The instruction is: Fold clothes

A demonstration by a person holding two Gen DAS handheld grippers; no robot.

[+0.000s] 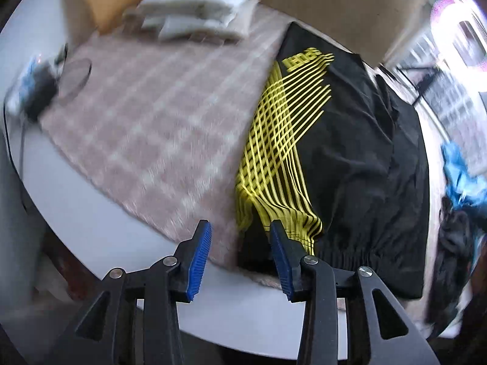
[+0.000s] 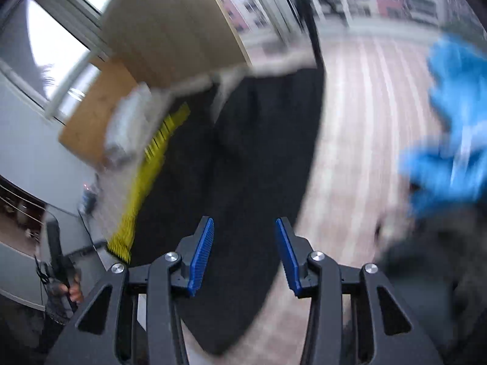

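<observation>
Left wrist view: The left gripper (image 1: 240,240) stood with its blue ribbed pads parted and nothing clamped between them; the gap framed the near edge of the cloth below. The black synthetic shorts with a yellow line pattern (image 1: 334,158) lay spread on a pink-and-white checked blanket (image 1: 146,115) covering a white table (image 1: 91,228). The elastic waistband sat nearest the camera, just beyond and to the right of the right-hand pad. The garment's long axis ran away from the fingers toward the far edge of the table, with the yellow-printed side nearest this gripper. A stack of folded white towels (image 1: 197,3) rested at the far end of the blanket, well apart from the shorts. A crumpled blue garment (image 1: 459,176) lay at the right margin, beside a dark one.

Right wrist view: Heavy blur limited detail. The right gripper (image 2: 245,243) was likewise released, pads apart and empty, poised above the plain black half of the shorts. The yellow stripe showed to its left; the blue garment lay well off to its right.

Assessment: The shorts lay flat and appeared partly folded at most. Each gripper stood over its own side of the waistband end. Any next fold would likely turn on seizing that near edge, the left on the printed side.
</observation>
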